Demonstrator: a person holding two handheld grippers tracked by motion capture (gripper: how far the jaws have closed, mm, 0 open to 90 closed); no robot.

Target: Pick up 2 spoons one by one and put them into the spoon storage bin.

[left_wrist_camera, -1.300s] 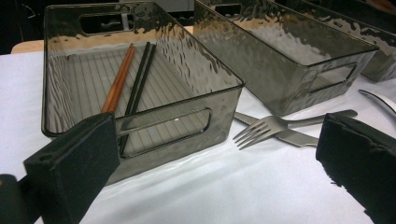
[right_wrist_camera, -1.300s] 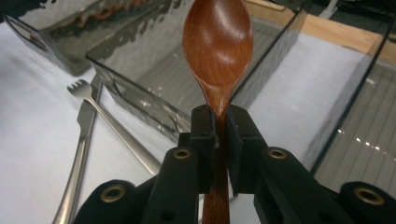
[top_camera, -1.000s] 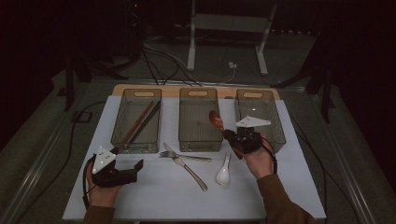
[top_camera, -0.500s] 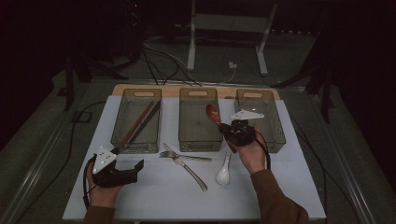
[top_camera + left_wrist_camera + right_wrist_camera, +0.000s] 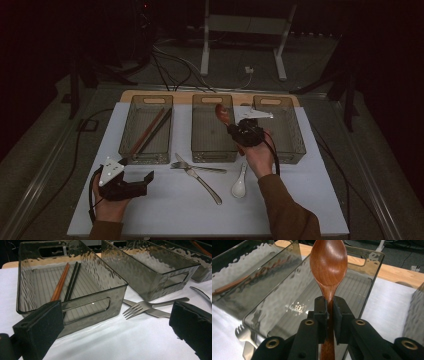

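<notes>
Left gripper [image 5: 131, 184]: jaws spread, nothing between them, resting well left of the middle tray [image 5: 214, 131]
Left tray [image 5: 146, 129]: chopsticks [image 5: 65, 281] inside
Fork [image 5: 192, 166] and knife [image 5: 202, 179]: just before the middle tray
Right gripper [image 5: 235, 131]: clamped on the wooden spoon [image 5: 329, 265] by its handle
Spoon position: bowl above the middle tray's right edge
Long axis: handle runs toward the person, bowl points away
Judgement: the right hand is nearer the tray; release should follow
White spoon [image 5: 240, 183]: right of the knife
</notes>
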